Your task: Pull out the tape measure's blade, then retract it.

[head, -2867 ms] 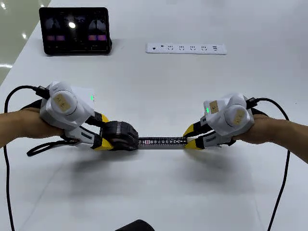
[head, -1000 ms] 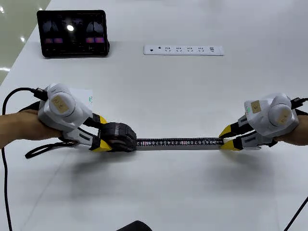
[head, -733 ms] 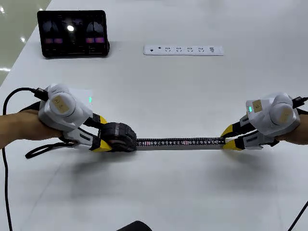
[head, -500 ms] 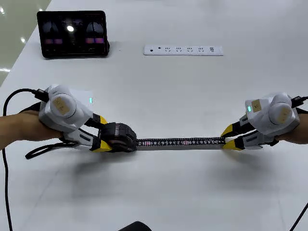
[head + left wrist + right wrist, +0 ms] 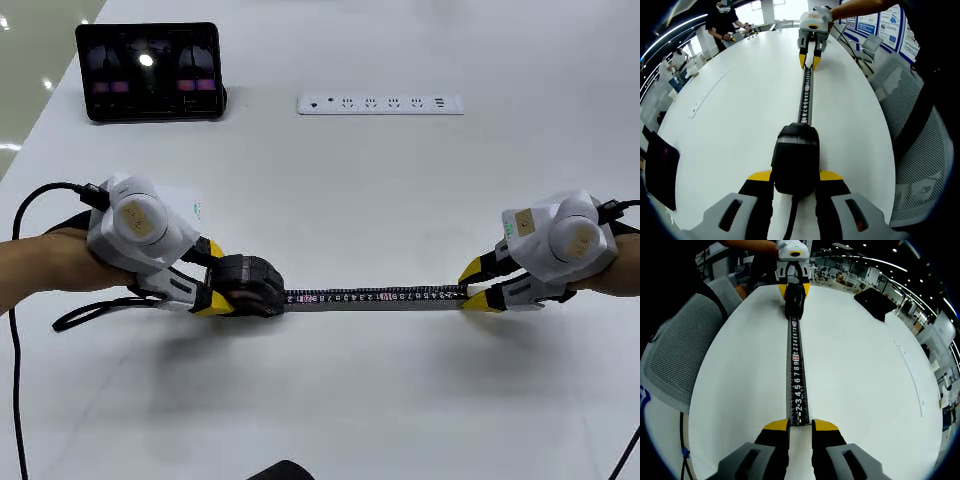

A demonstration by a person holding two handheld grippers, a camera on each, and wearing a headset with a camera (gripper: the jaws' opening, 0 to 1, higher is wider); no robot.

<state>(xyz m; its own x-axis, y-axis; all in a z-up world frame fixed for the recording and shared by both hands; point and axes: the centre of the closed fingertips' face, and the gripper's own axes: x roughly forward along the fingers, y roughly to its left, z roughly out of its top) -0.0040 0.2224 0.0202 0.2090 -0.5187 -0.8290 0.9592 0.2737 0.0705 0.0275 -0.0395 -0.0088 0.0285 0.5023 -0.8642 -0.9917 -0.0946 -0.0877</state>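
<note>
Left gripper (image 5: 796, 175) jaws clamped on black tape measure case (image 5: 795, 155), resting on white table (image 5: 350, 200). Right gripper (image 5: 800, 426) jaws pinch tip of extended black numbered blade (image 5: 795, 375). Head view adds black tablet (image 5: 150, 70) and white power strip (image 5: 380, 104).

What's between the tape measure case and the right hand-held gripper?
Just the extended blade, running from the case to the right hand-held gripper over the table; clearest in the head view.

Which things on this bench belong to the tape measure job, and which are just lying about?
In the job:
- tape measure case, clamped in the left hand-held gripper
- blade, drawn out, its end pinched by the right hand-held gripper

Lying about:
- tablet, at the far left
- power strip, at the far side
</note>
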